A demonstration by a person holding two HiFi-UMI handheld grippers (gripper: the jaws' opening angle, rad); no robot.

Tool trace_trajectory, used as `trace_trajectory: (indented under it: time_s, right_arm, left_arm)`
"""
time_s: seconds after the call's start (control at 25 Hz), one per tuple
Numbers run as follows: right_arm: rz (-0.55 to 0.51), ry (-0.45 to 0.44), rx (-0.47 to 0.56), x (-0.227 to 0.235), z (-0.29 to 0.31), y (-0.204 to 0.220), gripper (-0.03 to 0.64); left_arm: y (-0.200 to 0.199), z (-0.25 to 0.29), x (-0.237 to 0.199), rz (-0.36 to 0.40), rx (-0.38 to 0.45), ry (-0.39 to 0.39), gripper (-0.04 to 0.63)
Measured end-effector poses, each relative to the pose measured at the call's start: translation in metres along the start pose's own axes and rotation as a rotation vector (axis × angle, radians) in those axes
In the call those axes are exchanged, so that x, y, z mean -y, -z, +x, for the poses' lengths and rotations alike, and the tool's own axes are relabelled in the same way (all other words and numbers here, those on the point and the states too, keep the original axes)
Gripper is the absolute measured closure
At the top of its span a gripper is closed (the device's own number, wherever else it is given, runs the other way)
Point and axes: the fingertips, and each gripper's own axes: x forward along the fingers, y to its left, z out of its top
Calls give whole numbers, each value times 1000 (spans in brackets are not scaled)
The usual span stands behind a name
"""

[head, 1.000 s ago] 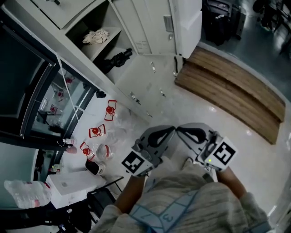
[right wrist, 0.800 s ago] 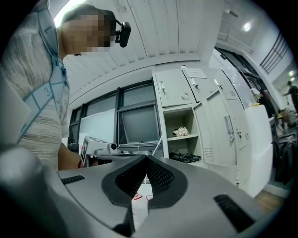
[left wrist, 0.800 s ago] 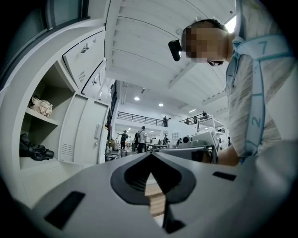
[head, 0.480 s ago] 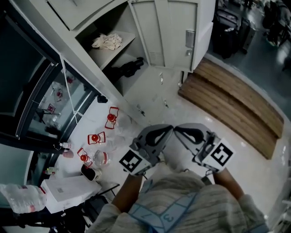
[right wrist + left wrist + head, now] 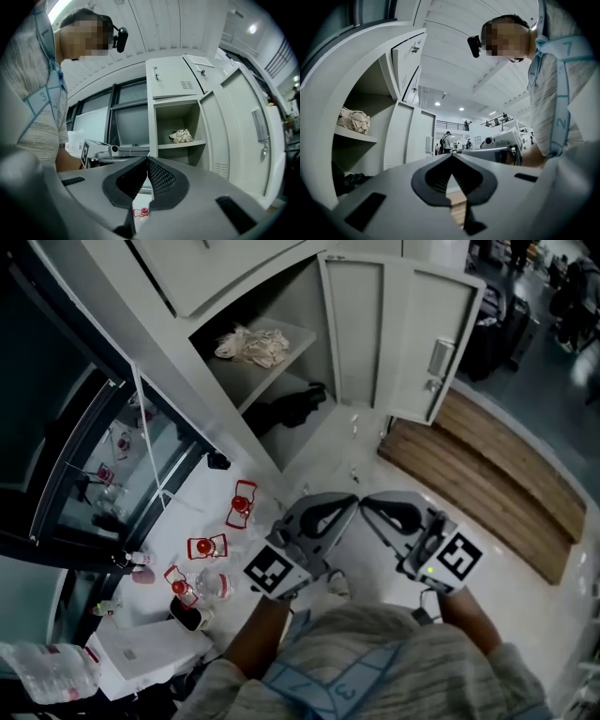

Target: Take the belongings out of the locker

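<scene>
A person holds two grippers side by side, low in front of the body, with the tips close together. The left gripper (image 5: 343,508) has its jaws pressed together with nothing between them. The right gripper (image 5: 376,506) is the same: jaws closed and empty.

Both point toward an open locker (image 5: 281,296), which stands ahead of the tips and well apart from them. A crumpled pale cloth (image 5: 251,343) lies on the locker's upper shelf. In the compartment below it sits a dark bundle (image 5: 291,409), too shadowed to identify. From the left gripper, both lie ahead and off to its left. From the right gripper, the cloth shows ahead, a little above its tips.

The locker door (image 5: 436,338) hangs wide open, ahead and to the right of the right gripper. A slatted wooden platform (image 5: 487,470) lies on the floor further to that gripper's right.

To the left of the left gripper, small red-and-clear objects (image 5: 242,505) are scattered on the pale floor beside a dark glass-fronted cabinet (image 5: 94,456). A white box (image 5: 141,645) sits behind them, near the person's left side.
</scene>
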Motion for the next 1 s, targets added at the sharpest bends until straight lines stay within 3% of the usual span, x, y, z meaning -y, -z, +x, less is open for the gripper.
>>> trace_trajectory:
  time_s: [0.16, 0.48, 1.0]
  right_arm:
    - [-22, -6, 6, 9, 27, -10, 614]
    - [-70, -67, -13, 35, 55, -21, 614]
    - [-75, -322, -24, 93, 87, -32, 612]
  left_arm:
    - [-8, -11, -28, 17, 2, -10, 592]
    - [-20, -13, -75, 14, 23, -161, 592]
    - [-24, 19, -123, 72, 9, -454, 592]
